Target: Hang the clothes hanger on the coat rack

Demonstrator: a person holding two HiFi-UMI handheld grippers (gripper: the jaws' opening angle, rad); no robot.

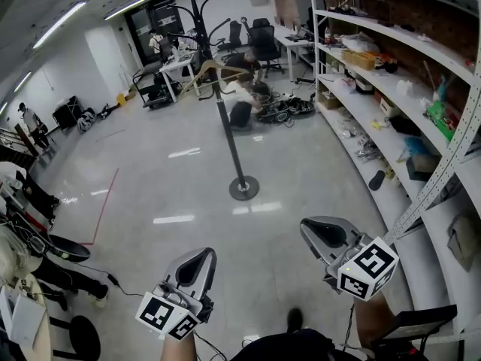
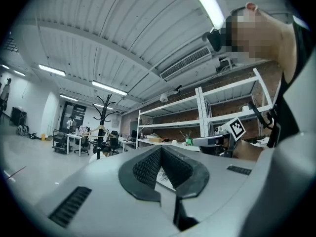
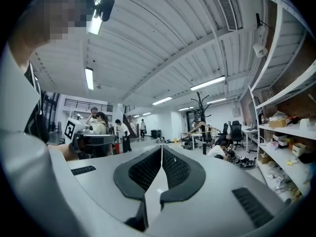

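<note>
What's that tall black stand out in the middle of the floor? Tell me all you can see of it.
The tall black coat rack stands upright on the grey floor: a thin, metal-looking pole on a round disc base, with curved hook arms branching at its top. A pale wooden clothes hanger seems to hang on it below the hooks. Nothing else touches it.

glossy grey floor (image 1: 165, 179), white shelving (image 1: 376, 104) along brick wall (image 1: 391, 10), ceiling strip lights (image 1: 62, 22), office chairs (image 1: 264, 40)

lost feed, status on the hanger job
Left gripper shut, empty; right gripper shut, empty. Clothes hanger on the coat rack, far ahead. Nothing in the way.
</note>
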